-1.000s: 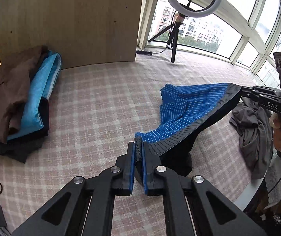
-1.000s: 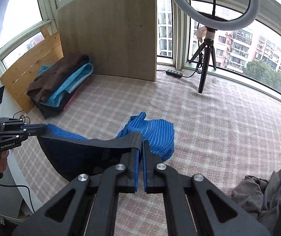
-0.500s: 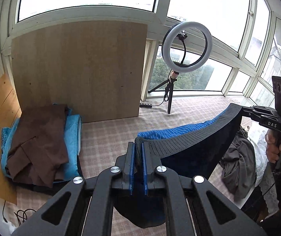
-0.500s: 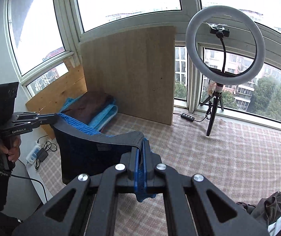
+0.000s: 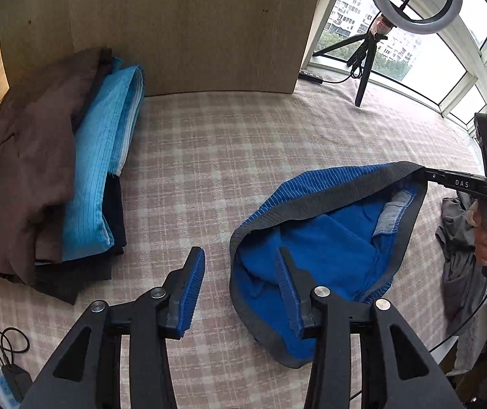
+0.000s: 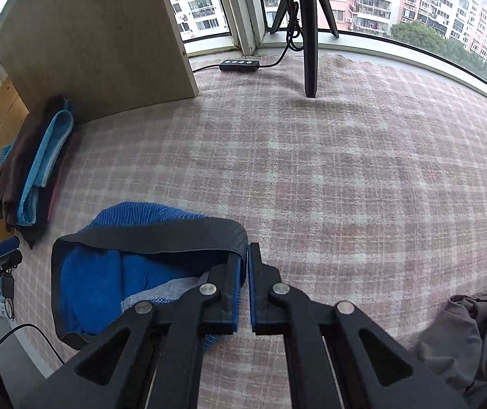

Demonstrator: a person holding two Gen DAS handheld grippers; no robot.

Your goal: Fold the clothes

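Left wrist view: the left claw (image 5: pixel 240 283) stands wide apart and holds nothing. Its right finger overlaps the near edge of the blue shorts (image 5: pixel 325 252), which lie on the checked cover (image 5: pixel 216 163). The right claw (image 5: pixel 426 174) pinches the far end of the grey waistband (image 5: pixel 311 204). A stack of folded clothes (image 5: pixel 56 177) sits to the left, by the board (image 5: pixel 175 27).

Right wrist view: the right claw (image 6: pixel 246 269) is clamped narrow on the waistband (image 6: pixel 155 235) corner. The shorts (image 6: pixel 107 279) spread leftward towards the left claw (image 6: pixel 3 250), whose fingers are parted. Grey clothes (image 6: pixel 475 334) lie at right.
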